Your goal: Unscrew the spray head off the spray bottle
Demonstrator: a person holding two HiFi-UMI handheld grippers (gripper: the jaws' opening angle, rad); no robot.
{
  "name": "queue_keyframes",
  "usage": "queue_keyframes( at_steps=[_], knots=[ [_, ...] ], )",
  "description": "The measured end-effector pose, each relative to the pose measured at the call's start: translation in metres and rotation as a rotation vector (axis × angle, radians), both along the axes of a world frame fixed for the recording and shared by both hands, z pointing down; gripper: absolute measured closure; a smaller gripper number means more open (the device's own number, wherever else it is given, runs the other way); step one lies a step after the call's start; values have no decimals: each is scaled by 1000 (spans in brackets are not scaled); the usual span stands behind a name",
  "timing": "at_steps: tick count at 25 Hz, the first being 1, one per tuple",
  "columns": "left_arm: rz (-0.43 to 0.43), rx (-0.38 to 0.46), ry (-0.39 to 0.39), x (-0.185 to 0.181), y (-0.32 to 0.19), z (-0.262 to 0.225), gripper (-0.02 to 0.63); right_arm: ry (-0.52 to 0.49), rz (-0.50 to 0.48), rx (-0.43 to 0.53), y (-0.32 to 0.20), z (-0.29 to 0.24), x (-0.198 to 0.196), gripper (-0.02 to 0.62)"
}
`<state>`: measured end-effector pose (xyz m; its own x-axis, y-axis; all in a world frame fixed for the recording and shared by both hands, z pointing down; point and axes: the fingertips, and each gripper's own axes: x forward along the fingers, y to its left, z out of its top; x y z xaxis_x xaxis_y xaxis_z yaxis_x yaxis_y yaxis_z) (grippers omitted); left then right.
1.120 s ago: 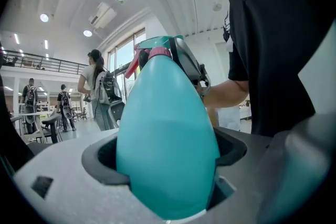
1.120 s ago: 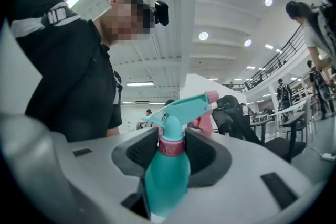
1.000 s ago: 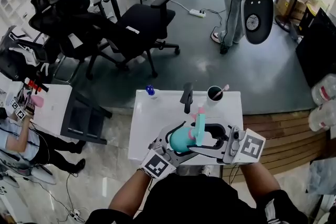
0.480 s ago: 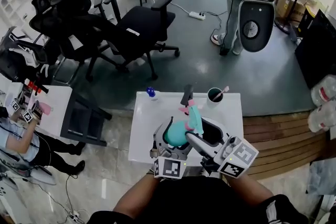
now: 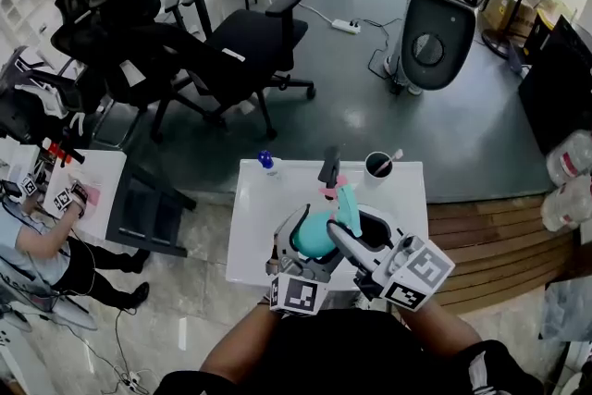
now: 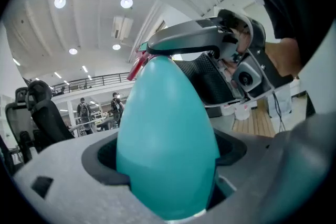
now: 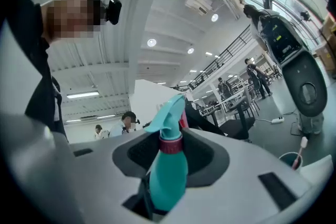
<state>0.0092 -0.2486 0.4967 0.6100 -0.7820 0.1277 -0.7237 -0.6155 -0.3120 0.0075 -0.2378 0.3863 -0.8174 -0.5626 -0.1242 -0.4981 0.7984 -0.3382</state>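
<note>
- left gripper (image 5: 296, 247): jaws pinching the teal body of the spray bottle (image 5: 313, 238), held just above the near edge of the white counter (image 5: 254, 217)
- right gripper (image 5: 350, 234): jaws closing around the neck under the spray head (image 5: 349, 202), a small gap still shows
- vs 1 s ago: right gripper has swung in from the right and now angles in from near-right
- left gripper has shifted slightly right
- bottle is in about the same spot
</note>
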Motion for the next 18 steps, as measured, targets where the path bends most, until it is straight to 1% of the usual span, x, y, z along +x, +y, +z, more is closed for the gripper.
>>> queue_keyframes(
  at_steps=[4, 6, 9, 11, 13, 15, 16, 18],
  knots=[
    [104, -26, 49, 4, 14, -7, 140, 18, -89, 63, 13, -7, -4, 455],
    [191, -8, 84, 10, 23, -20, 140, 25, -155, 123, 23, -14, -5, 456],
    [341, 3, 113, 20, 39, -34, 140, 47, -291, 227, 41, -24, -6, 456],
    [429, -2, 107, 25, 50, -38, 140, 64, -404, 254, 55, -28, -5, 456],
    [496, -13, 103, 31, 59, -40, 140, 91, -512, 275, 66, -28, -2, 456],
    [522, -28, 112, 34, 63, -40, 140, 118, -569, 313, 70, -28, 0, 454],
    [515, -34, 124, 34, 62, -40, 140, 127, -566, 332, 69, -29, 1, 453],
    [463, -43, 148, 33, 54, -39, 140, 129, -503, 352, 64, -30, 0, 446]
  ],
)
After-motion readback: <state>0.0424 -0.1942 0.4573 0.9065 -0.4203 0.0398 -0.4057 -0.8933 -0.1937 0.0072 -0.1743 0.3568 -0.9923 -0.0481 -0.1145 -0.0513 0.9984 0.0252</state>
